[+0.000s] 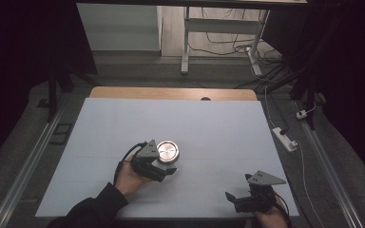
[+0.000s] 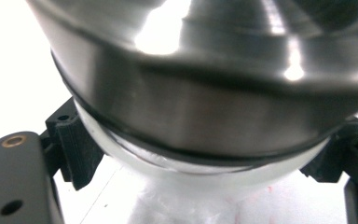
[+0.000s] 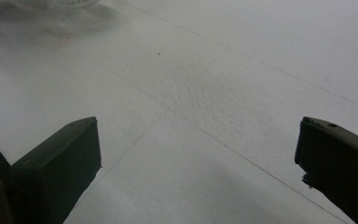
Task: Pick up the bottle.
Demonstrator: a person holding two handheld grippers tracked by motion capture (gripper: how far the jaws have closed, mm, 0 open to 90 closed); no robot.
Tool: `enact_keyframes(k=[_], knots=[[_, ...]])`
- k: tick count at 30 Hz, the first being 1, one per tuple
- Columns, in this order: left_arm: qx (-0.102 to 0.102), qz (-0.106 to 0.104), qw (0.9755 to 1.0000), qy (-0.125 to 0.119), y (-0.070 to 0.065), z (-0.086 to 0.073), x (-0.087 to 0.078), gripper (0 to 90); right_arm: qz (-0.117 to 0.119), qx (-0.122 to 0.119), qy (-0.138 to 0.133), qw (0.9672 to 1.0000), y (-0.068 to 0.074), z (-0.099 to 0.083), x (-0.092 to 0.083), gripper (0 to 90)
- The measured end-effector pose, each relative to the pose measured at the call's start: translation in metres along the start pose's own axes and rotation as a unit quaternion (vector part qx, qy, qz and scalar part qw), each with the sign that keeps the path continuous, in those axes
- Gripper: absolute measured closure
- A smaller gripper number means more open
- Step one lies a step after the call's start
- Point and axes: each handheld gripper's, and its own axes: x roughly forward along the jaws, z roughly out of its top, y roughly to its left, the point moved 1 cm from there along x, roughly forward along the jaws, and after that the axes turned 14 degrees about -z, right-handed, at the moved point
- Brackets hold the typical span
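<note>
Dark curtains framed the room, and beyond the wooden far edge of the table (image 1: pixel 171 93) stood a white desk frame with loose cables on the floor. Most of the tabletop was covered by a white sheet (image 1: pixel 209 128), on which we worked from the near side.

With our left hand (image 1: pixel 126 178) we held the left gripper (image 1: pixel 164 170) low over the sheet, left of centre and towards the near edge. It had a small round jar (image 1: pixel 167 153) in its grasp: a clear glass body under a brushed metal lid (image 2: pixel 205 84) that caught the light. In the left gripper view the jar sat right against the camera, with the ribbed black fingers (image 2: pixel 77 149) pressed onto the glass just below the lid, one on each side. The jaws were closed tight on it. The jar stood upright, with its lid facing up in the high view, and its base looked to rest on the sheet.

Our right gripper (image 1: pixel 237 199) lay well apart from the jar, near the front right corner of the sheet, in our right hand (image 1: pixel 271 218). Its jaws stood wide apart in the right gripper view, with bare sheet between them and nothing held.
</note>
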Motion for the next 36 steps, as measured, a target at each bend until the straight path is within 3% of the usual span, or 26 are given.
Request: enact_keyframes(k=[17, 36], knots=[[0.007, -0.010, 0.9999, 0.007, -0.016, 0.015, -0.021, 15.5, 0.000, -0.001, 0.000, 1.0000, 0.000, 0.000, 0.000, 0.3], [0.004, -0.014, 0.9999, -0.001, -0.020, 0.022, -0.038, 15.5, 0.000, -0.002, 0.000, 1.0000, 0.000, 0.000, 0.000, 0.3]])
